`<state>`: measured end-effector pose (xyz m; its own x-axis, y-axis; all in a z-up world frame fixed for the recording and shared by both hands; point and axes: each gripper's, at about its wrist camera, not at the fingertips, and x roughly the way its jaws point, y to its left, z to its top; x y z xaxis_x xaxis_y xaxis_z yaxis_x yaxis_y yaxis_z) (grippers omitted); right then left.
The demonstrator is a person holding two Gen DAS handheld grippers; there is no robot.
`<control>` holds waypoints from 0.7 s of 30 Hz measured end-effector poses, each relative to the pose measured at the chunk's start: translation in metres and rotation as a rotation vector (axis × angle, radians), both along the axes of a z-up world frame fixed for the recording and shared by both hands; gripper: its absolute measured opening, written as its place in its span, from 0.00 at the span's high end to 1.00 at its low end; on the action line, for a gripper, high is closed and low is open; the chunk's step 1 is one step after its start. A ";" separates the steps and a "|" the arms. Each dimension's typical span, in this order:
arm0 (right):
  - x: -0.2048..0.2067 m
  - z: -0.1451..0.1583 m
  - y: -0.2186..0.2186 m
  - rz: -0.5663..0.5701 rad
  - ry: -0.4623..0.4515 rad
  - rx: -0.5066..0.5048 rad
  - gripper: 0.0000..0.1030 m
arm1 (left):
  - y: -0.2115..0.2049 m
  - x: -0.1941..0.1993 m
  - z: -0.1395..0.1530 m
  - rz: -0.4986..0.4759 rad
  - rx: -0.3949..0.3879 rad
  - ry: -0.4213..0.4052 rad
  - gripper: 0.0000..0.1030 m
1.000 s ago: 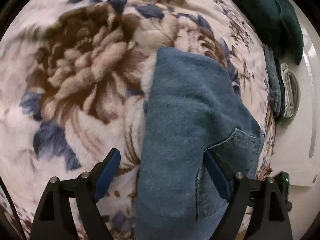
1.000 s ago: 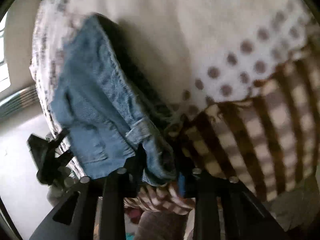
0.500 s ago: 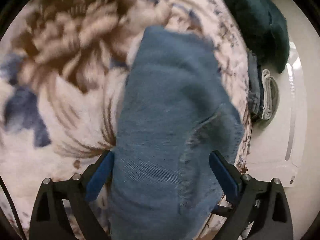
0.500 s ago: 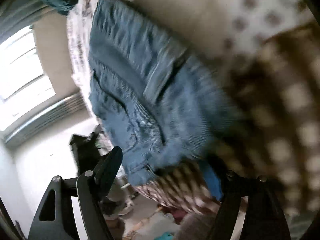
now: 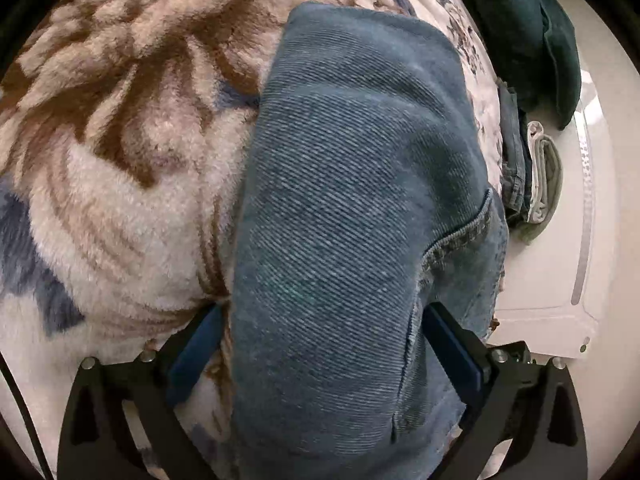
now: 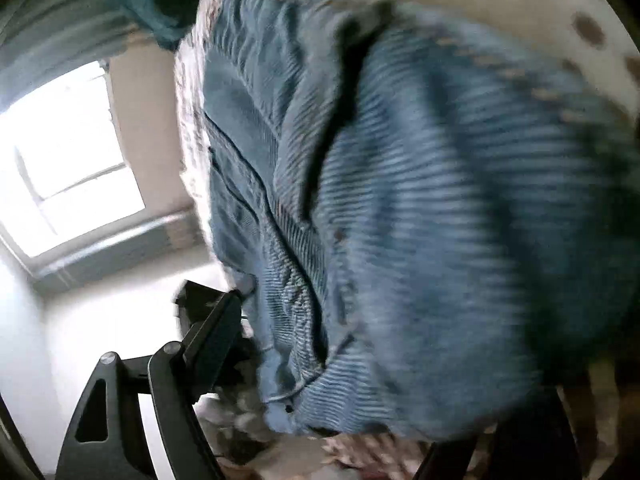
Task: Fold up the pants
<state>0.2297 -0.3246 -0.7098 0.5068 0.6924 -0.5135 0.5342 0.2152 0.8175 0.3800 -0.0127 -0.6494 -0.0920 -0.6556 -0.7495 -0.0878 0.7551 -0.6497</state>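
Observation:
The blue denim pants [image 5: 352, 208] lie folded on a fluffy floral blanket [image 5: 120, 152]. My left gripper [image 5: 320, 332] is open, its jaws wide on either side of the near end of the pants, with denim bulging between them. In the right wrist view the pants [image 6: 400, 220] fill most of the frame, blurred. My right gripper [image 6: 380, 360] is open with the waistband end between its jaws; only the left finger [image 6: 212, 332] shows clearly, the right one is hidden behind the cloth.
A dark green cushion [image 5: 520, 28] lies at the far right of the bed. A stack of folded clothes [image 5: 532, 176] sits at the bed's right edge. A white surface [image 5: 560, 280] lies beyond. A bright window [image 6: 68, 160] shows on the left.
My right gripper let go of the waistband and opened wide. Both grippers moved in closer over the pants, which now sit between the open jaws.

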 end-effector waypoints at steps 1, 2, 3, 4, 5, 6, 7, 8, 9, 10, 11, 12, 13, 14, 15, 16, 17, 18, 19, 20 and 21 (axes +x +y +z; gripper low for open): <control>0.002 -0.006 0.002 0.007 0.021 -0.019 0.18 | 0.000 0.000 -0.001 -0.006 0.002 -0.002 0.02; 0.003 -0.014 0.003 0.005 0.035 -0.014 0.18 | -0.002 0.000 0.000 -0.013 0.004 -0.007 0.02; 0.005 -0.023 0.004 -0.010 0.049 -0.003 0.18 | -0.005 0.001 0.000 -0.015 0.008 -0.010 0.02; 0.008 -0.026 0.004 -0.031 0.055 0.002 0.18 | -0.008 0.002 0.001 -0.017 0.013 -0.013 0.02; 0.009 -0.024 0.001 -0.040 0.059 -0.006 0.18 | -0.009 0.002 0.003 -0.018 0.015 -0.022 0.03; 0.009 -0.024 0.007 -0.041 0.060 -0.018 0.19 | -0.012 0.003 0.006 -0.014 0.025 -0.044 0.06; 0.010 -0.020 0.008 -0.038 0.058 -0.043 0.25 | -0.015 0.002 0.012 -0.018 0.022 -0.074 0.22; 0.009 -0.016 0.013 -0.038 0.057 -0.069 0.36 | -0.016 0.001 0.018 -0.030 0.014 -0.108 0.37; 0.010 -0.016 0.022 -0.042 0.054 -0.078 0.39 | -0.021 -0.001 0.025 -0.054 0.037 -0.144 0.42; 0.010 -0.014 0.026 -0.047 0.050 -0.085 0.45 | -0.024 -0.003 0.030 -0.073 0.037 -0.170 0.53; 0.008 -0.009 0.022 -0.052 0.047 -0.095 0.49 | -0.026 -0.004 0.034 -0.083 0.042 -0.185 0.58; 0.008 -0.003 0.024 -0.057 0.037 -0.108 0.51 | -0.028 -0.005 0.039 -0.094 0.047 -0.198 0.60; 0.011 0.003 0.027 -0.057 0.031 -0.127 0.52 | -0.028 -0.005 0.043 -0.100 0.045 -0.204 0.65; 0.011 0.012 0.029 -0.057 0.023 -0.144 0.54 | -0.028 -0.005 0.047 -0.100 0.041 -0.212 0.67; 0.012 0.021 0.031 -0.058 0.007 -0.161 0.54 | -0.027 -0.003 0.054 -0.097 0.033 -0.221 0.68; 0.011 0.026 0.027 -0.057 -0.003 -0.176 0.55 | -0.025 -0.004 0.058 -0.099 0.028 -0.228 0.69; 0.014 0.035 0.033 -0.055 -0.015 -0.188 0.55 | -0.023 -0.004 0.064 -0.096 0.023 -0.236 0.70; 0.018 0.046 0.037 -0.051 -0.031 -0.206 0.55 | -0.022 -0.003 0.071 -0.093 0.014 -0.241 0.70; 0.015 0.050 0.030 -0.049 -0.039 -0.217 0.55 | -0.018 -0.001 0.077 -0.094 0.009 -0.246 0.70; 0.015 0.056 0.025 -0.049 -0.052 -0.224 0.56 | -0.016 0.001 0.082 -0.093 0.006 -0.248 0.70; 0.020 0.065 0.028 -0.050 -0.066 -0.231 0.56 | -0.011 0.006 0.090 -0.089 0.002 -0.250 0.70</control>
<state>0.2493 -0.2962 -0.6446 0.5747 0.5340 -0.6201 0.4962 0.3752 0.7830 0.3857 -0.0241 -0.5598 0.0386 -0.6517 -0.7575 0.1418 0.7540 -0.6414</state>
